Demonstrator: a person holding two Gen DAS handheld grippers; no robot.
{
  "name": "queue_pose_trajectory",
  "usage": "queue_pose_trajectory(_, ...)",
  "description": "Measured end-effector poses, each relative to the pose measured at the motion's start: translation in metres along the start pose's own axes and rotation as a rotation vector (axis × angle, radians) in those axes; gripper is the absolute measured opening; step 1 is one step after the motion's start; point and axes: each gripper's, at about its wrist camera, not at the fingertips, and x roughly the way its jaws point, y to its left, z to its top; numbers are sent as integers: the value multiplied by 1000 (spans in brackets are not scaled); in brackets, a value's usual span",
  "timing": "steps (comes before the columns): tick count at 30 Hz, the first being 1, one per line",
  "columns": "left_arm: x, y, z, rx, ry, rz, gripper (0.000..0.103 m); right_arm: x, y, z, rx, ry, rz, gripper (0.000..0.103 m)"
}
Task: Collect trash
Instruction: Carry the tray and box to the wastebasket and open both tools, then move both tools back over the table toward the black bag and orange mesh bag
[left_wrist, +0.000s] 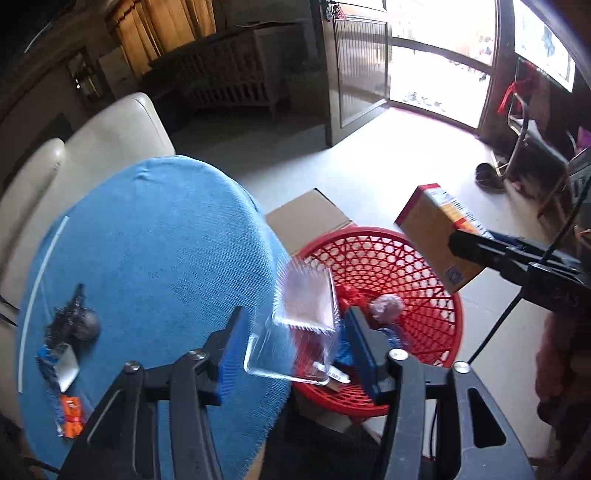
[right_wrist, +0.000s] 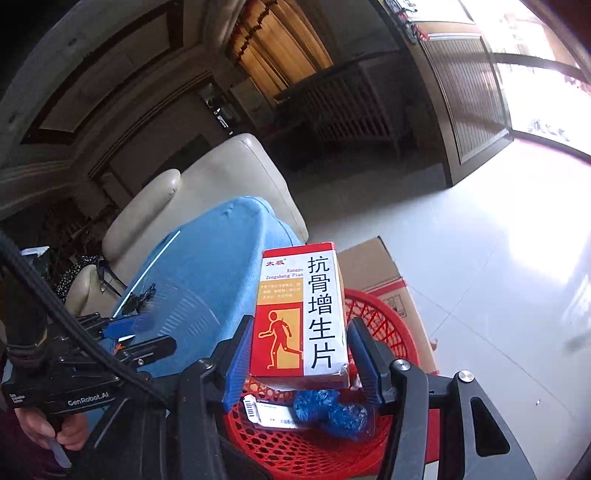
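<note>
My left gripper is open, and a clear plastic clamshell tray sits blurred between its blue pads, over the edge of the blue table and the red mesh basket. My right gripper is shut on a red, orange and white medicine box and holds it above the red basket. The box also shows in the left wrist view. The basket holds blue crumpled wrappers, a white packet and a pale wad.
On the blue table lie a dark crumpled wrapper, a blue-white packet and an orange wrapper. A cardboard box stands behind the basket. A cream sofa lies beyond the table, and an open doorway is at the back.
</note>
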Motion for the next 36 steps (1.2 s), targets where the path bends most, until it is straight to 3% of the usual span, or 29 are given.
queue_pose_trajectory(8, -15, 39, -17, -91, -23, 26, 62, -3, 7, 5, 28, 3, 42, 60)
queue_pose_trajectory(14, -32, 79, -55, -163, -4, 158, 62, 0, 29, 7, -13, -2, 67, 60)
queue_pose_trajectory(25, -83, 151, -107, -329, -37, 381, 63, 37, 138, 4, -195, 71, 207, 60)
queue_pose_trajectory(36, -111, 189, -144, -411, -62, 474, 63, 44, 219, -13, -346, 99, 267, 60)
